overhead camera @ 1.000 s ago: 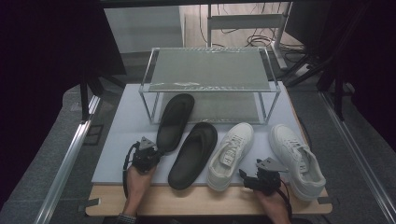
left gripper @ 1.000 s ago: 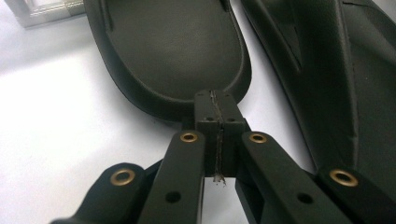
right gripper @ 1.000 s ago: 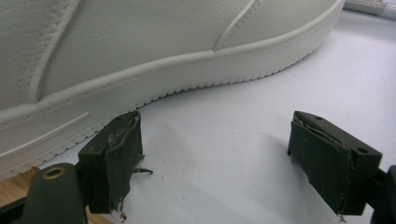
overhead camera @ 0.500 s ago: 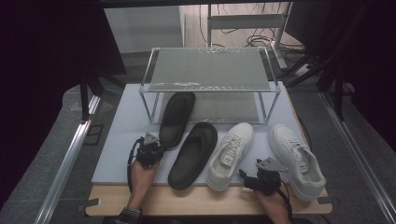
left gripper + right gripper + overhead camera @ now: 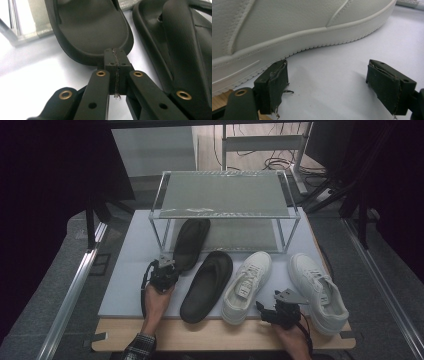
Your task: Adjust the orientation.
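Slippers, 2 of them, are black, smooth, matte rubbery ovals: 1 slipper (image 5: 191, 242) lies at 12 o'clock of the left gripper (image 5: 167, 263), its toe under the clear rack (image 5: 225, 210); the other slipper (image 5: 207, 285) lies at 3 o'clock of that gripper. Its jaws are pressed together against the first slipper's heel rim. 2 white, stitched, leather-like sneakers (image 5: 247, 286) (image 5: 317, 290) flank the right gripper (image 5: 265, 310), whose jaws are spread on the pale mat (image 5: 125, 275).

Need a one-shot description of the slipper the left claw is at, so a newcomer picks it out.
Find the clear two-tier rack at the back of the white mat. Four shoes lie before it; take the leftmost, a black slipper with its toe tucked under the rack. Unlike the other black slipper, its heel meets the shut left claw.
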